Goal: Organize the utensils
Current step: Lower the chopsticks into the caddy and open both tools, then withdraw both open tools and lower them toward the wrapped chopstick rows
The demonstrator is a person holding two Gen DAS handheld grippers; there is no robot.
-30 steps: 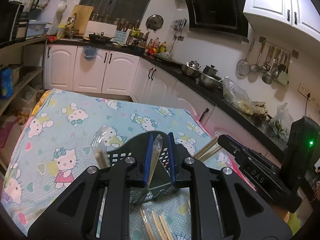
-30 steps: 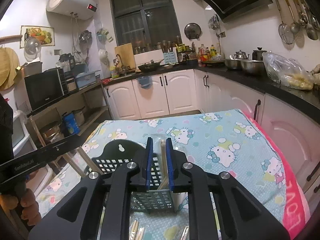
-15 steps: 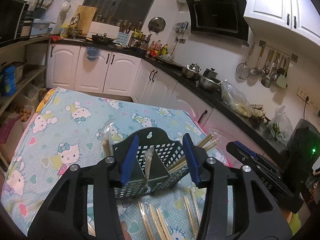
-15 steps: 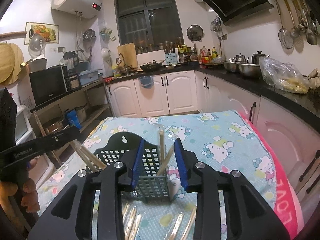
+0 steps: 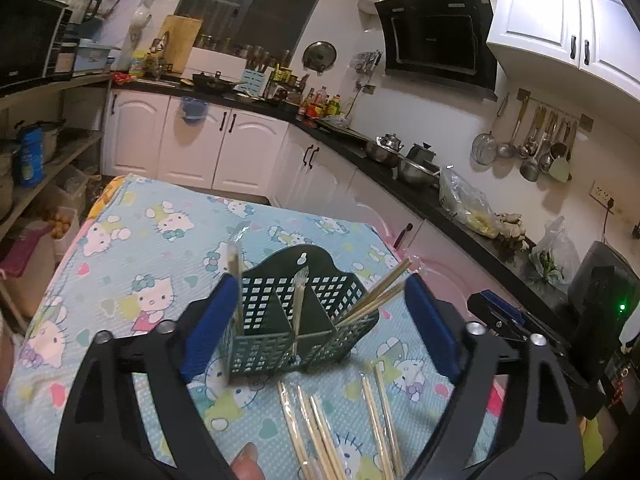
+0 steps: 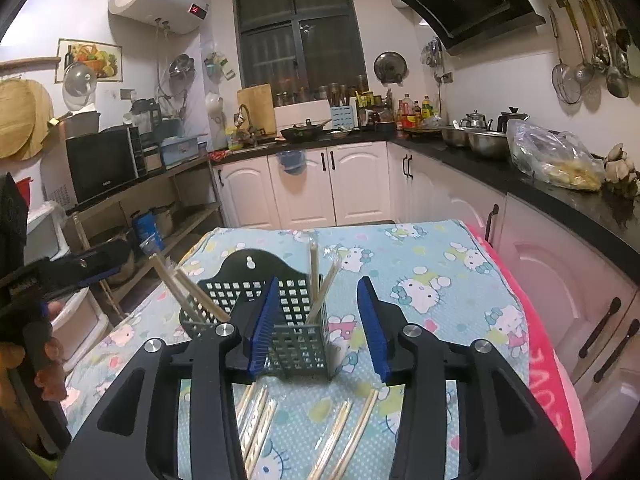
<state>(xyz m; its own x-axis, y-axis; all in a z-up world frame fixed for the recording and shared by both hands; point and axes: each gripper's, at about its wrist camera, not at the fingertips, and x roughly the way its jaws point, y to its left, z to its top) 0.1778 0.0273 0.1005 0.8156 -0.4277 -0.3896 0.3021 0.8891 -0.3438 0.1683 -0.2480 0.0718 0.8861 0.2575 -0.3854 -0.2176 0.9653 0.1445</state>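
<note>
A dark green perforated utensil holder point(image 5: 280, 344) point(image 6: 248, 280) stands on the cartoon-cat tablecloth. Wrapped chopsticks point(image 5: 298, 300) stand in its middle compartment, free of any pad. Another wrapped pair point(image 5: 234, 256) leans at its left end, and bare chopsticks point(image 5: 380, 292) lean out at its right. My left gripper point(image 5: 320, 328) is wide and still opening, with the holder between its blue pads but untouched. My right gripper point(image 6: 318, 328) is also opening, and nothing presses its pads. Chopsticks point(image 6: 316, 272) it faces stand loose in the end compartment.
Several loose wrapped chopsticks point(image 5: 312, 420) point(image 6: 256, 420) lie on the cloth in front of the holder. The tablecloth point(image 6: 420, 264) ends in a pink edge on the right, beside white cabinets point(image 6: 560, 280). Shelves point(image 5: 48, 168) stand to the left. A hand point(image 6: 44, 360) holds the other gripper.
Both grippers were shut on wrapped chopsticks above the holder. They have opened, let the chopsticks go into the compartments, and drawn back from the holder.
</note>
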